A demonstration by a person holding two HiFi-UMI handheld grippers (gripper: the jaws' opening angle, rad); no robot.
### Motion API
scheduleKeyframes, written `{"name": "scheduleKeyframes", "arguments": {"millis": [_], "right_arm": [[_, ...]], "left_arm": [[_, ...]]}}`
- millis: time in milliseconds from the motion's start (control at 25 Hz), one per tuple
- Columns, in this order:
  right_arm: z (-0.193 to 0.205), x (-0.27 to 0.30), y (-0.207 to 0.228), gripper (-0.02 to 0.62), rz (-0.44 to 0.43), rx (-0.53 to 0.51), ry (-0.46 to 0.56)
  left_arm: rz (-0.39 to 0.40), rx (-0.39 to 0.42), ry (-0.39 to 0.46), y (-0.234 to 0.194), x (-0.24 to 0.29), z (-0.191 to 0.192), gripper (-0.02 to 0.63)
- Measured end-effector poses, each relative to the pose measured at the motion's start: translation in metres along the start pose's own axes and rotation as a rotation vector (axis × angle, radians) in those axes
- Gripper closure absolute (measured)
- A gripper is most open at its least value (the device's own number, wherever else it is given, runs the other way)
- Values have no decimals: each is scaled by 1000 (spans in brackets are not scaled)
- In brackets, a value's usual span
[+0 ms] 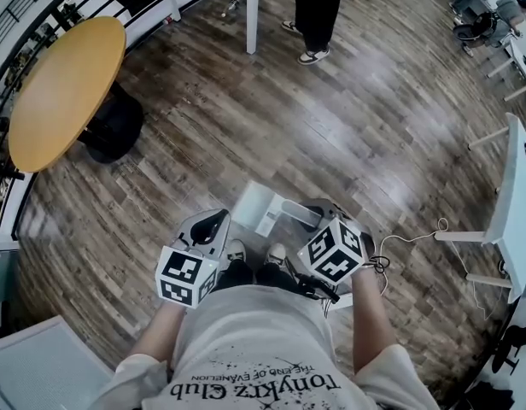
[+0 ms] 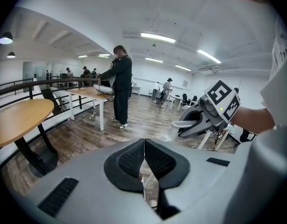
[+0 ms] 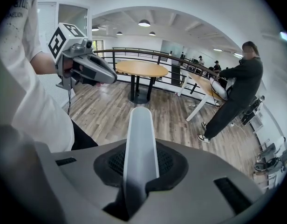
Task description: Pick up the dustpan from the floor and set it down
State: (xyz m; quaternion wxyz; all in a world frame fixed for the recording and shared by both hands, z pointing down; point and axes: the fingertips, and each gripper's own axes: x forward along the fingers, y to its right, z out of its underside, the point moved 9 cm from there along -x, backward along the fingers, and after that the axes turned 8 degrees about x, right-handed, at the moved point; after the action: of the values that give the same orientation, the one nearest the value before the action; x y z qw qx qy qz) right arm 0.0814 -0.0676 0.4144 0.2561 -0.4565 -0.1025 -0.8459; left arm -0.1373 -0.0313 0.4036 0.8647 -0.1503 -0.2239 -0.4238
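Nearest me, my right tool [image 3: 141, 164] is clamped on the smooth pale-grey handle of the dustpan [image 1: 261, 205], held just beyond my shoes [image 1: 254, 253] over the brown wood-plank floor [image 1: 374, 118], my left tool [image 2: 144, 160] is closed on nothing, and a round tan-topped table [image 1: 62, 88] stands far left.

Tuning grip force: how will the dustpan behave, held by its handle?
Probably stiff: the dustpan shows no sag, held by the right tongs. It looks like thin plastic, so likely light. Its smooth handle could pivot in the grip.
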Motion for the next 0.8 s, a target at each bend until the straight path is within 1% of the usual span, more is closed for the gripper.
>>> {"name": "scheduleKeyframes", "arguments": {"millis": [400, 520, 800], "right_arm": [[-3, -3, -5, 511, -1, -3, 5], [-2, -4, -7, 512, -3, -6, 6], [-2, -5, -10, 511, -4, -2, 7]], "left_arm": [[-31, -14, 16, 2, -3, -1, 583], [-34, -6, 9, 3, -3, 0, 583], [-43, -17, 29, 1, -5, -2, 583]]}}
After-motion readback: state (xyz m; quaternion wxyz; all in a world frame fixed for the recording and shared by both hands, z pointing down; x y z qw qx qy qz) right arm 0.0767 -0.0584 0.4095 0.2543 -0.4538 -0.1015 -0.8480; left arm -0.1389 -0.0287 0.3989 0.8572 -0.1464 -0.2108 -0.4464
